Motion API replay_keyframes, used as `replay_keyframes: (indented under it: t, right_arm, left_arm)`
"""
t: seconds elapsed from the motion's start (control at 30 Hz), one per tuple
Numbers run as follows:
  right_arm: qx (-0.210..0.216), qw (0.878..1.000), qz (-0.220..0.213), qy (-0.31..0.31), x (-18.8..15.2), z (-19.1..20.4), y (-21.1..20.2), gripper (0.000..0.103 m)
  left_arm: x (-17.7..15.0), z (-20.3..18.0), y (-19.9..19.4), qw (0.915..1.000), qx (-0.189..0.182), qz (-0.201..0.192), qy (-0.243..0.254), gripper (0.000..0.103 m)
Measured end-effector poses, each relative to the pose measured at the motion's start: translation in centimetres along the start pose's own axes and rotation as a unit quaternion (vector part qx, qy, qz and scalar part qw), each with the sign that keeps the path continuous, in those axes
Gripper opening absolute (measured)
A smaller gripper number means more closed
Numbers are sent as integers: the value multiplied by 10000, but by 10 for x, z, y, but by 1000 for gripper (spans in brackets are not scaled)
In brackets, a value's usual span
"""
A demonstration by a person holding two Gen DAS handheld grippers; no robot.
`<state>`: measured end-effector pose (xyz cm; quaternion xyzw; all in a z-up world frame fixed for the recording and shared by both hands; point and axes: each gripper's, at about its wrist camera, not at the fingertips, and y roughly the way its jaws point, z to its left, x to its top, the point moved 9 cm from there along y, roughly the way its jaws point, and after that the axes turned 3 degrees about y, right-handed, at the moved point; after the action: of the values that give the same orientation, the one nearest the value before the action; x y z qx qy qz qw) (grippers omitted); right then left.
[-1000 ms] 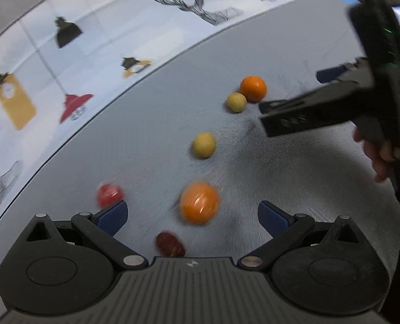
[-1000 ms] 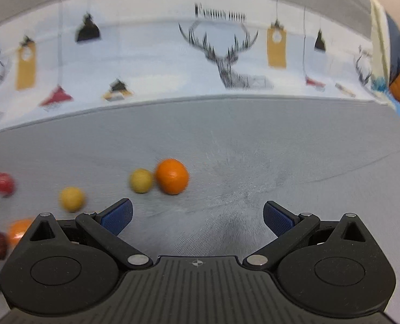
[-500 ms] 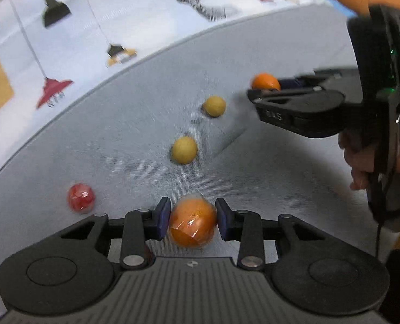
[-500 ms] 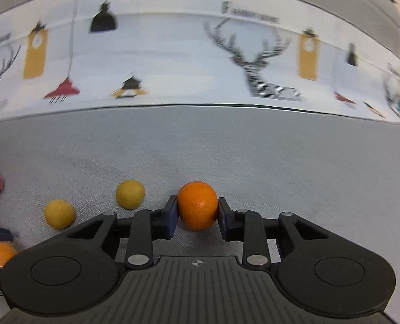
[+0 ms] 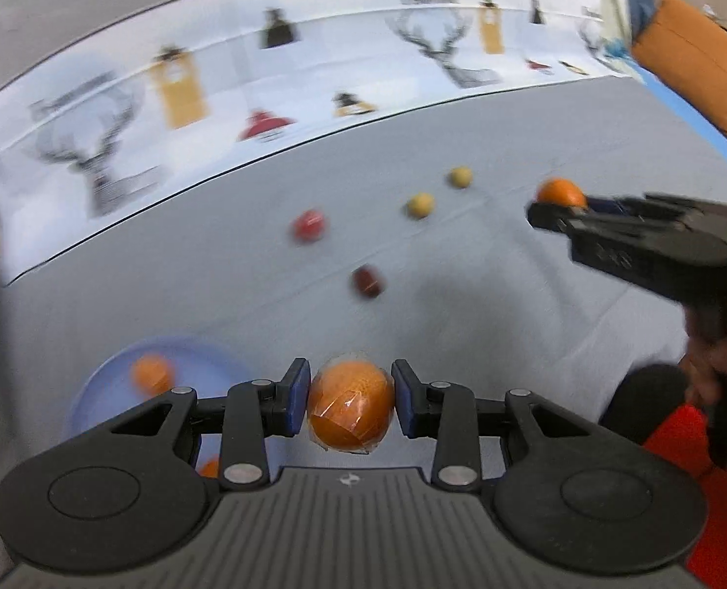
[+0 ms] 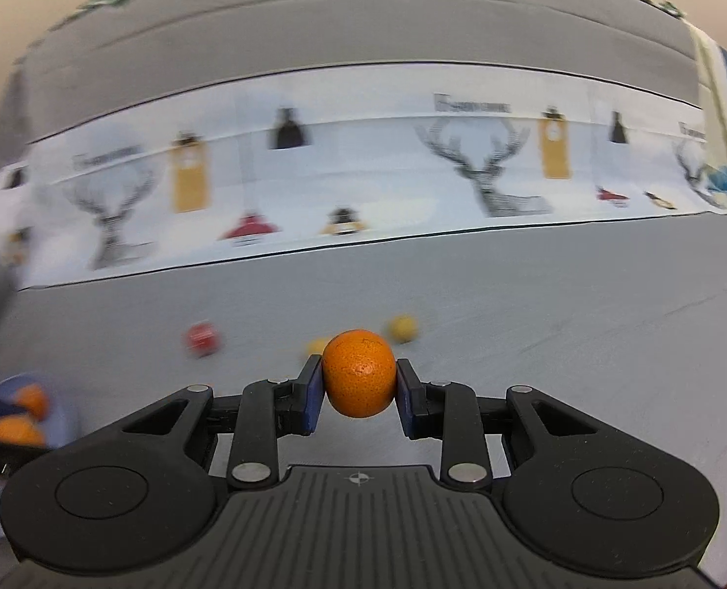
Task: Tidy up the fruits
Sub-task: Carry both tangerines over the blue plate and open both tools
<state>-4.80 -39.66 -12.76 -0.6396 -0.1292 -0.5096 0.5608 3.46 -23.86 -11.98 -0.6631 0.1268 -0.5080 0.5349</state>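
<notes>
A grey cloth-covered bench meets a white printed banner of stags and lamps, with a grey wall above it and an orange cushion at far right.

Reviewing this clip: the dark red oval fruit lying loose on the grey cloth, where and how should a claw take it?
Grip the dark red oval fruit across its narrow middle, coming from above with one finger on each long side. It lies flat and alone on the grey cloth, so nothing crowds either side; blur hides its exact tilt.
</notes>
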Motion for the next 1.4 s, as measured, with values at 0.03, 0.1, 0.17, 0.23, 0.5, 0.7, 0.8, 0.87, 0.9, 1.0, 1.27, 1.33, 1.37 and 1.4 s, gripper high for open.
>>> replay_keyframes:
  t: [0.03,0.1,0.17,0.23,0.5,0.7,0.8,0.87,0.9,1.0,1.27,1.33,1.37,1.4]
  right_arm:
    - [128,9999,42,-34,-6,14,-9,32]
    - [365,9992,122,-86,-17,41,-27,32]
    - [656,9972,260,-257,-29,72,-43,32]
    - [940,9939,361,-451,-39,100,-61,32]
    - [1684,9800,626,-851,-69,180,-122,32]
    - [1759,9742,745,-1205,-89,205,-143,32]
    - [1740,9739,692,-1285,-88,211,-148,32]
    - [1730,9738,666,-1315,-89,212,-152,32]
    - [1723,9737,664,-1338,-90,214,-153,32]
    - [1719,9730,654,-1392,-91,216,-154,32]
    - [1693,9734,645,-1404,-91,215,-155,32]
    - [1690,9734,653,-1399,-92,214,-155,32]
    - [1688,9734,660,-1399,-92,214,-155,32]
    - [1686,9734,664,-1404,-92,214,-155,32]
  left_arm:
    - [-10,9,-12,9999,100,22,-112,40]
    - [-29,23,-36,9993,239,40,-286,40]
    - [-46,37,-58,9980,426,-7,-461,40]
    - [-61,51,-79,9965,580,-61,-591,40]
    - [-116,78,-130,9913,759,-191,-1062,40]
    - [-145,85,-149,9878,791,-275,-1311,40]
    - [-154,87,-150,9868,769,-255,-1405,40]
    - [-158,89,-153,9860,783,-261,-1446,40]
    - [-159,89,-153,9858,780,-268,-1459,40]
    - [-161,90,-155,9854,776,-299,-1488,40]
    - [-157,92,-156,9845,765,-350,-1537,40]
    - [-157,92,-156,9844,766,-353,-1546,40]
    - [-157,92,-156,9843,769,-354,-1552,40]
    - [-156,93,-155,9841,770,-356,-1560,40]
